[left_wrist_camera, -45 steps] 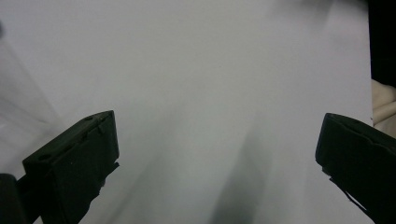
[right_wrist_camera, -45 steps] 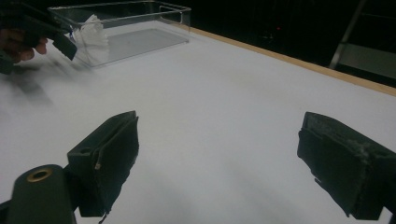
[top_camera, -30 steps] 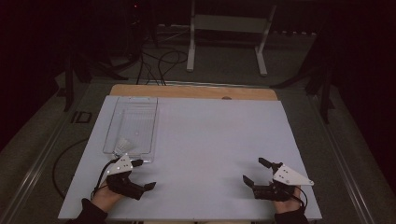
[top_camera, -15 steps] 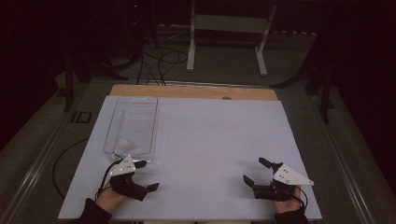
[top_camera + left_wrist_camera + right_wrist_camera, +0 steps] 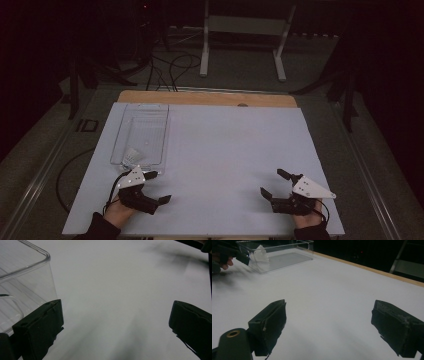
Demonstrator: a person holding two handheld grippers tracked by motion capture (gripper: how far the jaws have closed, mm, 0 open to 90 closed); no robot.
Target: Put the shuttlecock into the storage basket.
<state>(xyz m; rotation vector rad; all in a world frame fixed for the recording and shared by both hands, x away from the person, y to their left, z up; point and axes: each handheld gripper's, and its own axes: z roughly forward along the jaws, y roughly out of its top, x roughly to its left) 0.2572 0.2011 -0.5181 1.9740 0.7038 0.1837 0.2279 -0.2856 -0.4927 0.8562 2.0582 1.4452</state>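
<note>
A clear plastic bin (image 5: 150, 117) stands at the left of the white table, with a small white frilly object (image 5: 132, 156) at its near end. My left gripper (image 5: 161, 186) is open just in front of the bin's near right corner, with nothing between its fingers. In the left gripper view that corner of the bin (image 5: 27, 282) sits beside the left jaw, and the left gripper (image 5: 115, 325) is spread wide over bare table. My right gripper (image 5: 271, 182) stands open near the front right, holding nothing. The right gripper view has the right gripper (image 5: 329, 322) open, with the bin (image 5: 287, 257) and white object (image 5: 260, 255) far off.
The white table cover (image 5: 235, 150) ends at a wooden strip (image 5: 200, 98) along the far edge. Beyond it on the dark floor are a metal stand (image 5: 242, 30) and cables (image 5: 170, 65). The other hand (image 5: 224, 261) is at the far left of the right gripper view.
My left gripper has shifted slightly to the right, away from the bin's near end, still open. The right gripper and the white object have not moved.
</note>
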